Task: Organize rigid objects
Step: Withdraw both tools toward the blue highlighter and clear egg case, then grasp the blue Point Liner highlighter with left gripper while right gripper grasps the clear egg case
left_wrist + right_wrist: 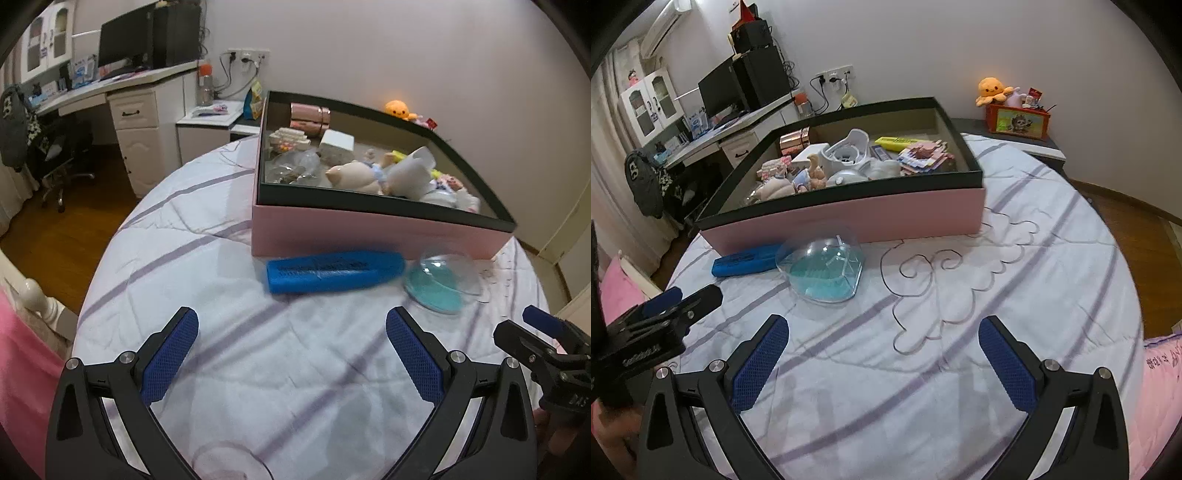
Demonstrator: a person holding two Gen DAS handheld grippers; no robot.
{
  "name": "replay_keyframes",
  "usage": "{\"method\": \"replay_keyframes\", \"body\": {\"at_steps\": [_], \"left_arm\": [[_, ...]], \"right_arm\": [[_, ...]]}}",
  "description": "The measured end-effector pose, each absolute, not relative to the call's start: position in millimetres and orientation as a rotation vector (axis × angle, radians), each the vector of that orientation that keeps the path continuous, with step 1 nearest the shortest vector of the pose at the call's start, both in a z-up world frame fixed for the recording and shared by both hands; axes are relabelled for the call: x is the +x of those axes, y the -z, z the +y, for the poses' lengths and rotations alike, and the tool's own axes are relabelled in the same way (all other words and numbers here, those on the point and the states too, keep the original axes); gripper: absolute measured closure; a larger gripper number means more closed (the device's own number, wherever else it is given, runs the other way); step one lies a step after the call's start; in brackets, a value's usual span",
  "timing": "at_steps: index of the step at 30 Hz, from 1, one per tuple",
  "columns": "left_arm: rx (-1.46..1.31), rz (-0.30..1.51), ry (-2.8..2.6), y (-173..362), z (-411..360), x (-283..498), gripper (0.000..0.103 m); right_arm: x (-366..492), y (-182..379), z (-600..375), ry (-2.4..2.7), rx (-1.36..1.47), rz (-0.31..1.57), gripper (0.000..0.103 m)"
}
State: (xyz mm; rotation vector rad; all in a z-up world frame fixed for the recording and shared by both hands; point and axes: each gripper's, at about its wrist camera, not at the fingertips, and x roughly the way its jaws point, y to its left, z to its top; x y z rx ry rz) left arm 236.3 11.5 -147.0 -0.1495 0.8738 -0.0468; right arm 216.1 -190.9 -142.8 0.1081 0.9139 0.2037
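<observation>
Already packed: a shallow pink cardboard box with a black rim (849, 218) sits on the bed, holding a rose-gold metal tin (310, 118), a small white carton (337, 144), figurines and other small toys.
Left outside: a blue plastic case with dark lettering (334, 271) lies on its side just in front of the box's near wall; a clear plastic dome with a turquoise base (822, 271) rests tilted beside it, the two close together or touching.
Surface: a white bedsheet with lilac stripes and a stitched cloud motif (960, 295).
Left gripper (291, 354): hovers above the sheet short of the blue case, jaws spread wide with nothing between them.
Right gripper (882, 358): hangs over the sheet nearer the dome, jaws equally wide and empty.
Step in hand: by the look of it, picking up one of the two loose items for the box.
Doing it well: close across the blue case's narrow width near its middle so it stays level; take the dome low at its flat base, as the curved clear shell could slip.
Risk: the soft bedding may let either item sink or roll when pressed.
Background: a white desk with a dark monitor (125, 37) and an orange plush toy (991, 88).
</observation>
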Motion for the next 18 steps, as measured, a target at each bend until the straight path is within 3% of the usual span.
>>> {"method": "replay_keyframes", "body": {"at_steps": [12,18], "left_arm": [[-0.023,0.924,0.304,155,-11,267,0.001],[-0.005,0.927,0.339,155,-11,270,0.007]], "right_arm": [[238,156,-183,-0.216,0.101,0.945,0.0],[254,159,-176,-0.252,0.074,0.939,0.0]]}}
